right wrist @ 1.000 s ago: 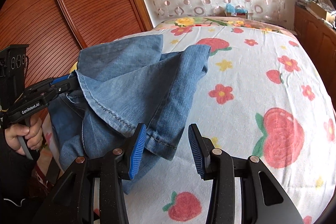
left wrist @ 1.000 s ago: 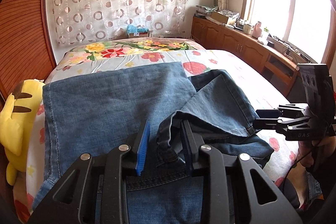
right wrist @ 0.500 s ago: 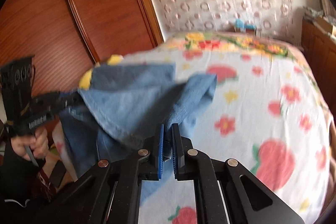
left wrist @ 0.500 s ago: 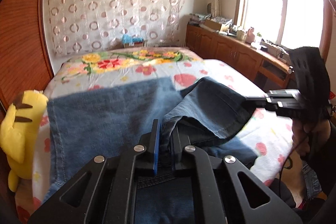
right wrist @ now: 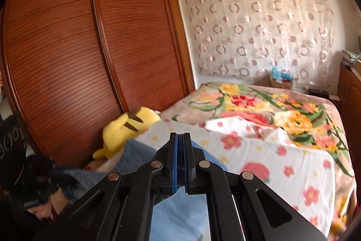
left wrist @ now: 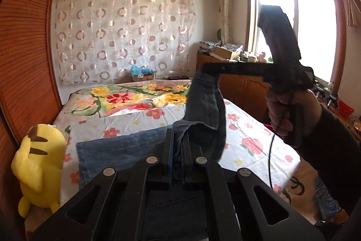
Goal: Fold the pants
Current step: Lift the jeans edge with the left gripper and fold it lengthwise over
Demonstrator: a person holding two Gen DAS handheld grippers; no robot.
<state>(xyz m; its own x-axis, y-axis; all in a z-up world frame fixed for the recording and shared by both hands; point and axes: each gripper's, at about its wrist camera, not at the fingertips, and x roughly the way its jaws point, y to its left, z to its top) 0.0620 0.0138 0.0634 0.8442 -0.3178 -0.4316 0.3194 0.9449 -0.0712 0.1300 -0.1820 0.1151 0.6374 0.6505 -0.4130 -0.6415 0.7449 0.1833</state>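
A yellow plush toy (left wrist: pixel 38 164) is seen at the bed's (left wrist: pixel 255 137) left edge. The blue denim pants (left wrist: pixel 126 146) are held raised above the floral sheet, one edge clamped in the left gripper (left wrist: pixel 177 157), another clamped in the right gripper (right wrist: pixel 179 164), which appears at the right, gripped by a hand (left wrist: pixel 284 114).
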